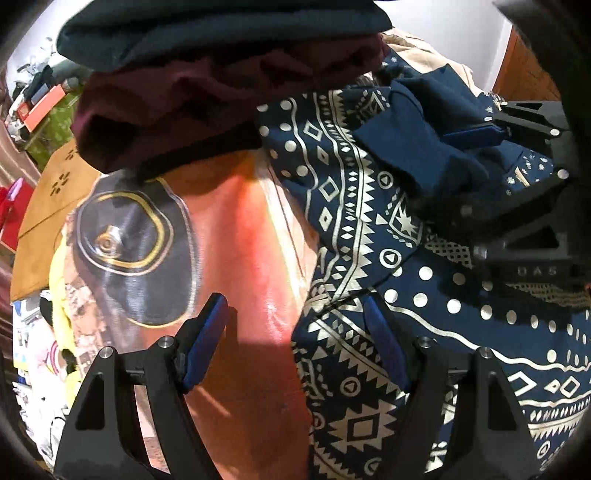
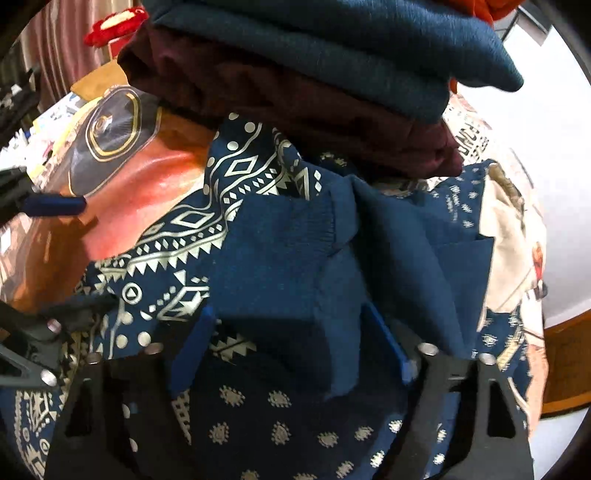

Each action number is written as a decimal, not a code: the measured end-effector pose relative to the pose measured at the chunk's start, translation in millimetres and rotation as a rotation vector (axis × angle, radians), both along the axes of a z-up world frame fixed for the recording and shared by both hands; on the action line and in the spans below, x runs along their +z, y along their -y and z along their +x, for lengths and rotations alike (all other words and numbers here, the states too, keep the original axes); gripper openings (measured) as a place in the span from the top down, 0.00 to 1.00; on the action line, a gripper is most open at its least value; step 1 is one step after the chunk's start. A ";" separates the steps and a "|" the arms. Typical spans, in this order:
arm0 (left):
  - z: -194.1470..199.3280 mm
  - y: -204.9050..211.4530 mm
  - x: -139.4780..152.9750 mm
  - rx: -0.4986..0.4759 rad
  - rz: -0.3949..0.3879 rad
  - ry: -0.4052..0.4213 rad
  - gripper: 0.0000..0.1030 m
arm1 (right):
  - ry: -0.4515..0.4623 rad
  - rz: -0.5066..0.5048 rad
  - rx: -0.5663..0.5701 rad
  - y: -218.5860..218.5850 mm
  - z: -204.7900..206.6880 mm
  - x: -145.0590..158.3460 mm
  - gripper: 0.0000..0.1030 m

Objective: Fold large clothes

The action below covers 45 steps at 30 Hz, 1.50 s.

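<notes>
A navy garment with a silver geometric print point(image 1: 347, 229) lies crumpled over an orange printed cloth point(image 1: 243, 236). It also shows in the right wrist view point(image 2: 177, 236). My left gripper point(image 1: 295, 347) is open, its fingers straddling the garment's left edge. My right gripper point(image 2: 291, 347) is open around a plain navy fold point(image 2: 288, 258) of the garment, with cloth between the fingers. The right gripper also shows at the right of the left wrist view point(image 1: 517, 162).
A stack of folded clothes, maroon point(image 1: 207, 96) under dark teal point(image 1: 221, 29), sits just beyond the garment. It also shows in the right wrist view point(image 2: 332, 51). A tan cloth point(image 1: 48, 206) lies at left. A white wall point(image 2: 546, 184) is at right.
</notes>
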<state>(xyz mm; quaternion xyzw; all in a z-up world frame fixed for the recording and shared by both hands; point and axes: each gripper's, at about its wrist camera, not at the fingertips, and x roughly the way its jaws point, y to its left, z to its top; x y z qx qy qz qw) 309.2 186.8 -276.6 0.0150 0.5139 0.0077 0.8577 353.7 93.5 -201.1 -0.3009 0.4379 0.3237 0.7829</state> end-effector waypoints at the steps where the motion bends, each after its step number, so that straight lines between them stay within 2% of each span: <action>1: 1.6 0.4 -0.2 0.003 -0.003 0.002 0.27 | 0.012 0.001 -0.005 2.5 -1.2 0.9 0.45; 3: 3.7 1.1 -0.3 0.007 -0.004 0.007 0.27 | 0.035 -0.002 -0.023 8.8 -2.6 4.6 0.73; 6: 8.2 4.5 -0.3 0.016 0.005 0.008 0.27 | 0.013 0.042 -0.056 22.6 0.1 17.1 0.84; 10: 19.3 11.1 2.6 0.026 0.022 0.006 0.27 | 0.013 0.167 -0.119 55.3 0.3 57.7 0.85; 19: 34.4 24.0 16.5 0.060 0.076 0.021 0.27 | 0.100 0.455 -0.264 133.1 5.6 173.1 0.85; 22: 34.4 32.6 17.9 0.069 0.070 0.002 0.27 | 0.132 0.523 -0.309 142.4 11.9 196.4 0.85; 25: 37.0 32.5 23.8 0.087 0.082 0.004 0.27 | 0.164 0.586 -0.359 169.9 9.3 215.4 0.85; 30: 30.2 21.7 40.2 0.130 0.100 0.038 0.27 | 0.130 0.632 -0.431 193.4 6.7 211.0 0.85; 36: 29.2 8.4 50.8 0.210 0.094 0.057 0.27 | 0.015 0.598 -0.505 219.3 2.2 164.9 0.85; 38: 25.9 4.8 51.6 0.215 0.082 0.051 0.27 | -0.020 0.570 -0.539 225.8 -0.4 142.8 0.85; 45: 12.9 6.6 37.8 0.206 0.112 0.029 0.27 | -0.155 0.530 -0.648 270.1 -7.4 94.8 0.85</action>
